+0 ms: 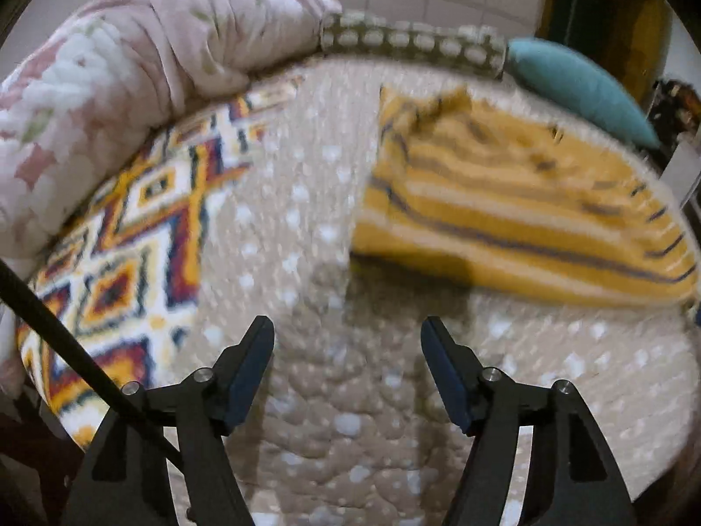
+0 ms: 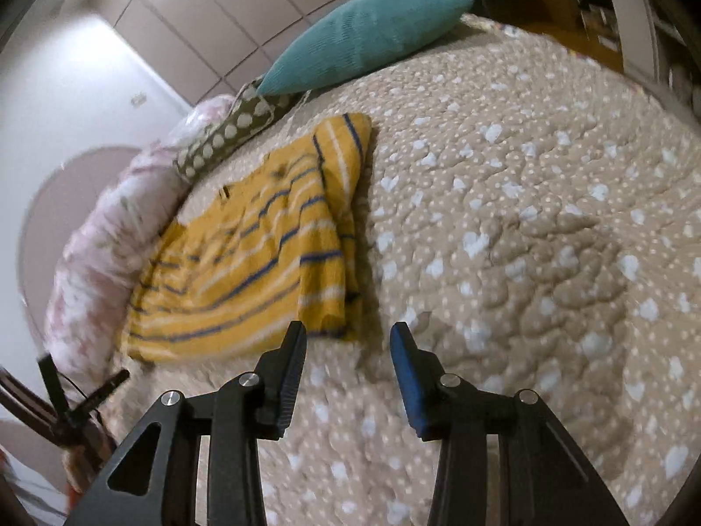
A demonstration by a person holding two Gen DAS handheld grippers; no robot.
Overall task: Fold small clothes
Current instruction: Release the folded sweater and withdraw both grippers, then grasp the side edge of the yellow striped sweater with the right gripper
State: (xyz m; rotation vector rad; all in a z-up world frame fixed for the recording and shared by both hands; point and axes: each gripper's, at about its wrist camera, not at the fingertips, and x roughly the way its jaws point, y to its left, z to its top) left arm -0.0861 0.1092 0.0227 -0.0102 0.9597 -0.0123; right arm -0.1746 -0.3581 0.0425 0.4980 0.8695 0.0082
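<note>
- No brand, label or readable writing showed on anything in either view.
- In the left wrist view, a pink floral duvet (image 1: 109,74) lay bunched at the far left of the bed.
- Just beside it, a geometric-patterned blanket (image 1: 131,254) in orange, navy and white lay spread over the bed's left side.
- The beige quilted bedspread (image 1: 306,416) with pale spots covered the middle of the bed.
- The left gripper (image 1: 348,337) hovered above that bedspread, its fingers (image 1: 249,368) spread wide apart and grasping nothing.
- The yellow striped garment (image 1: 517,215), the small piece of clothing, lay partly folded on the bedspread to the right, well ahead of the left gripper.
- A spotted olive bolster (image 1: 412,41) and a teal cushion (image 1: 578,83) sat along the far edge of the bed.
- In the right wrist view, the garment (image 2: 245,258) lay left of centre, one side folded over itself.
- The right gripper (image 2: 348,339) was released, fingers (image 2: 291,372) apart and empty, its left fingertip near the garment's nearest corner; contact could not be told.
</note>
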